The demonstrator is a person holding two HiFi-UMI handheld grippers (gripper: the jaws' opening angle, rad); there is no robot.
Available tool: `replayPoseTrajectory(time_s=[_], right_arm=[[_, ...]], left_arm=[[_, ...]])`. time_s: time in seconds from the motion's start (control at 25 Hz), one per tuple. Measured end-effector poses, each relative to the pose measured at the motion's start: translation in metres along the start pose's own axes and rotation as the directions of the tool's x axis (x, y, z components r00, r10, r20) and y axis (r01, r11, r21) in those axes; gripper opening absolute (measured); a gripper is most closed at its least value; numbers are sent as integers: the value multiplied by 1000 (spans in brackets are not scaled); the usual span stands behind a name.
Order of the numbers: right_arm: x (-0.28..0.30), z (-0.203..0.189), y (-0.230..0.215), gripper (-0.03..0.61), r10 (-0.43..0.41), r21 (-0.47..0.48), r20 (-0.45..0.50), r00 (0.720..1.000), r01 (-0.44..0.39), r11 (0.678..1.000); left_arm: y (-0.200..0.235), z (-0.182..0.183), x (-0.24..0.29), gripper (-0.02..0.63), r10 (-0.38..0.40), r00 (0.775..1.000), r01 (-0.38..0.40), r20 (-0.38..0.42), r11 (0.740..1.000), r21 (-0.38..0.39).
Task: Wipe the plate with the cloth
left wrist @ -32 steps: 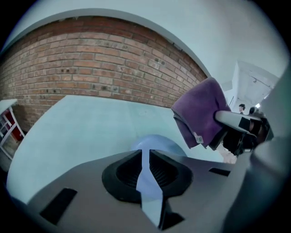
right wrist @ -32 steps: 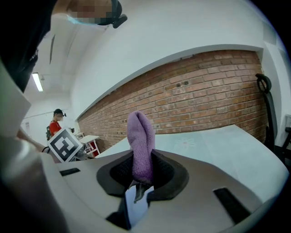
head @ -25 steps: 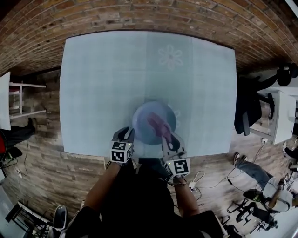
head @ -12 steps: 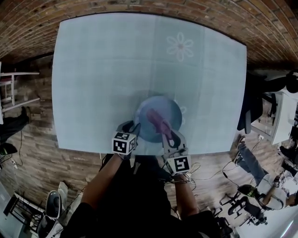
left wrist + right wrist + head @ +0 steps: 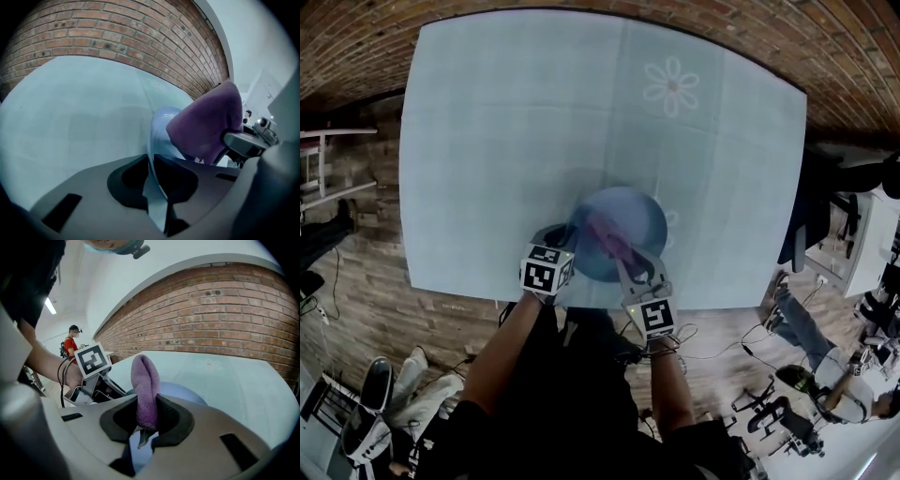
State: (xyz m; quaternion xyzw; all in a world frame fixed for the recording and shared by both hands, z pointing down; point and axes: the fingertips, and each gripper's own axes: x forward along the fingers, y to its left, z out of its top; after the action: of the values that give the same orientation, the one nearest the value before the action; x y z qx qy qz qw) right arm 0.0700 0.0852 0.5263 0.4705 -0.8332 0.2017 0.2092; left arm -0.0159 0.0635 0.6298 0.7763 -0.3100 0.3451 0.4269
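Nearest the camera, the person's forearms [image 5: 511,352] were seen reaching forward from a dark garment, a gripper held in each hand. The left gripper [image 5: 157,187] was found clamped on the rim of the blue plate [image 5: 157,133]. In the left gripper view the rim was seen edge-on, pinched between the two dark pads. The right gripper [image 5: 146,420] was shut on the purple cloth [image 5: 144,383], a fold of which was shown standing up between its jaws. A small tag could be seen hanging below the fold.

In the head view the plate was placed over the near edge of the table [image 5: 506,122], between the two grippers, with its left rim taken by the left gripper. The cloth was laid as a strip across the plate's face, from near the middle toward the right gripper. In the left gripper view it was pressed against that face, just beside the rim. Whether the plate was resting on the table or held slightly above it could not be told.

Beyond the plate, the table was covered in a pale blue-green cloth with a white flower motif [image 5: 672,86] printed toward the far right. Behind the table a brick wall [image 5: 581,7] was visible. A wooden floor [image 5: 375,309] was seen at the left.
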Motion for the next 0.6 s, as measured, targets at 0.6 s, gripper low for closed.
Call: replayPoseTrajectory(time_s=[0.6], right_arm=[[65, -33, 2, 78, 64, -139, -190, 980, -91, 986]], left_arm=[[4, 3, 13, 55, -63, 998, 63, -4, 996, -67]])
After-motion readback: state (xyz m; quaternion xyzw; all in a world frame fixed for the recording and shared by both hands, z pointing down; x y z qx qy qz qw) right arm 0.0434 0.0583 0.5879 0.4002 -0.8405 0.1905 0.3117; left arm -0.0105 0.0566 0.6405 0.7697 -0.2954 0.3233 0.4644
